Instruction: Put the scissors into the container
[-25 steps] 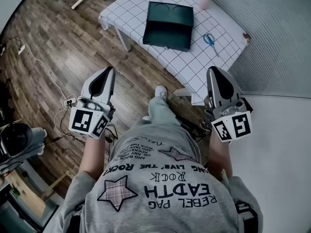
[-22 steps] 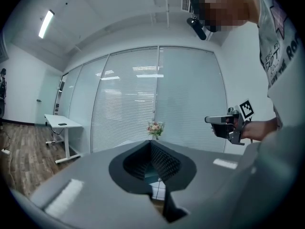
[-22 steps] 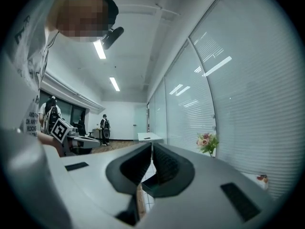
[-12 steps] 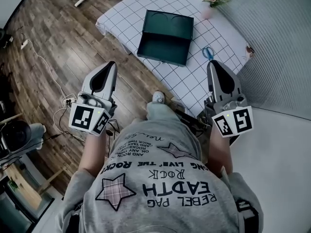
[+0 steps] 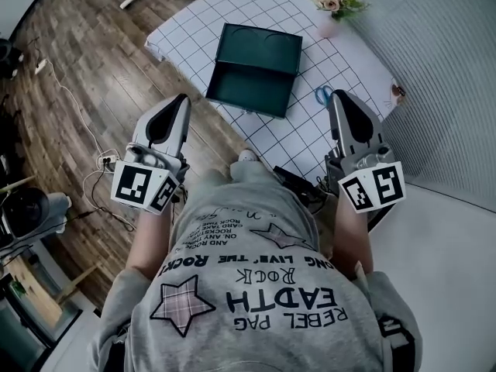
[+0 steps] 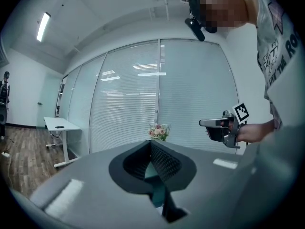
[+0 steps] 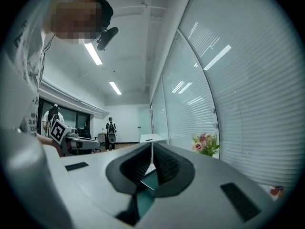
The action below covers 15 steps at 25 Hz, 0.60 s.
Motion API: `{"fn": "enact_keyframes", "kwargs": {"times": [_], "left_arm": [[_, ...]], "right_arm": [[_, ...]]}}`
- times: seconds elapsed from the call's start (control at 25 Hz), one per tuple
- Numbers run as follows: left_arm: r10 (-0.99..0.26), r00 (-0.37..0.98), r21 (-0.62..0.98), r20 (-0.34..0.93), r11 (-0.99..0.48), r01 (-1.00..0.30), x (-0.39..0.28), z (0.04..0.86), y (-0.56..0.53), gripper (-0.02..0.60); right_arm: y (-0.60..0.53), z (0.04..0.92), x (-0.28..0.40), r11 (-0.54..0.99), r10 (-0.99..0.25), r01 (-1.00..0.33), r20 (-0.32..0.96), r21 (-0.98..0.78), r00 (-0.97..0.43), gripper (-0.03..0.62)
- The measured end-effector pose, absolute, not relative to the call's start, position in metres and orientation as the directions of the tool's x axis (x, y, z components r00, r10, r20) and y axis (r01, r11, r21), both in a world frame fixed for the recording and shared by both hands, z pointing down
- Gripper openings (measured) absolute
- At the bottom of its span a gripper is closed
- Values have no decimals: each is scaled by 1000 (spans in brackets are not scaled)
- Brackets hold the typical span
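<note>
Left gripper and right gripper hovering before the checked table, jaws pressing together on nothing, green container lying open, seemingly blue scissors showing just beside the right gripper's tip

Head view: bright, even, diffuse light recorded; shadows soft and faint. Strong barrel distortion noted, corners vignetted black.

Left gripper view: lit by ceiling strip; pale glare repeated on glass wall.

Right gripper view: lit by ceiling strips; streak reflections carried on blinds.

Both gripper views: circular fisheye frame, edges bent, near foreground softened.
</note>
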<state>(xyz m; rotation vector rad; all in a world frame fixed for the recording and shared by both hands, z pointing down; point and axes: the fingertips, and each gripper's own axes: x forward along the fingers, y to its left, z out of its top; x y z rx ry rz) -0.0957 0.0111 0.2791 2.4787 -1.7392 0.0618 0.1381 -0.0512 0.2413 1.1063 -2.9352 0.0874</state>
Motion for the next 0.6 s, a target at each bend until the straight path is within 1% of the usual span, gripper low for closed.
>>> {"fn": "enact_keyframes", "kwargs": {"times": [0.4, 0.6], "left_arm": [[-927, 348, 72, 137, -342, -937, -88, 287, -11, 2], [-911, 388, 80, 140, -380, -922, -82, 291, -31, 2]], "right_arm": [[-79, 260, 145, 749, -654, -655, 51, -102, -755, 18], [-92, 262, 145, 735, -668, -670, 61, -101, -742, 18]]}}
